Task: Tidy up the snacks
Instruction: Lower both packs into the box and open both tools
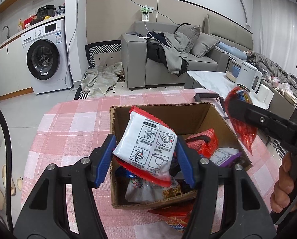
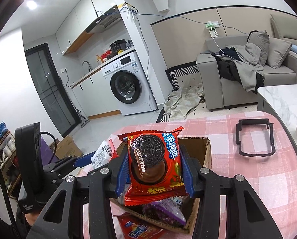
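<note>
While gripped in the left tool [image 1: 145, 155], white red-edged packet [image 1: 146, 149] (right tool [image 2: 155, 170]: red Oreo pack [image 2: 155, 165]).

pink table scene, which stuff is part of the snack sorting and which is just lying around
Part of the job:
- white packet in left tongs
- red cookie packet in right tongs
- cardboard box holding more snacks

Just lying about:
- black frame on the table
- white kettle
- washing machine
</note>
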{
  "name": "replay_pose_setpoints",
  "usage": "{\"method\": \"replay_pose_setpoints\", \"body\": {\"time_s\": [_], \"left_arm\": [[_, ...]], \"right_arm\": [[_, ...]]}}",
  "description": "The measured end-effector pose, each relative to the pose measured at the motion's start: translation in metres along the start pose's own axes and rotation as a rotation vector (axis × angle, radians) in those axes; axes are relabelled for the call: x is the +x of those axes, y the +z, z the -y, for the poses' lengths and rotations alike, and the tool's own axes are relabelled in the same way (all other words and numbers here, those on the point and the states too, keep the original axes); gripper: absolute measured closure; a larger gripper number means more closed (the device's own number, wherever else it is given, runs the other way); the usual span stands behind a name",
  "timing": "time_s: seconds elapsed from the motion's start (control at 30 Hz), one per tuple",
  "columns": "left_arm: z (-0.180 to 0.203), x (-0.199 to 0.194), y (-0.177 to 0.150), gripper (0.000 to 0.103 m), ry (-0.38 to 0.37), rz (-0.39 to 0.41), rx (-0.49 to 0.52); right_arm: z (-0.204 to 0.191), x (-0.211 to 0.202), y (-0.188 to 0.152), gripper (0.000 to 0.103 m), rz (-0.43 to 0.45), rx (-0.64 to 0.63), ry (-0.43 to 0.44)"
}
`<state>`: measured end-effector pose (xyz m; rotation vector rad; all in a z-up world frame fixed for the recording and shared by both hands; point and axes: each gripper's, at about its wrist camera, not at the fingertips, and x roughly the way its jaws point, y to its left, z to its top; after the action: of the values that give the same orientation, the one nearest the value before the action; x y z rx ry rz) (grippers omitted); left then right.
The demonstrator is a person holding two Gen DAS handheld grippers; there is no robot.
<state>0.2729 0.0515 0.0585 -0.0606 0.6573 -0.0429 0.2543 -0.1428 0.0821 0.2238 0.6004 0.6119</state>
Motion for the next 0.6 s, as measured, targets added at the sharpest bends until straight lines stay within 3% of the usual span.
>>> {"method": "replay_pose_setpoints", "body": {"time_s": [0.6], "left_arm": [[0.006,0.052,-0.008,0.045,0.004,-0.043,0.021]], "right_arm": [[0.011,0.044,0.0,0.056,-0.068,0.015,-0.042]]}}
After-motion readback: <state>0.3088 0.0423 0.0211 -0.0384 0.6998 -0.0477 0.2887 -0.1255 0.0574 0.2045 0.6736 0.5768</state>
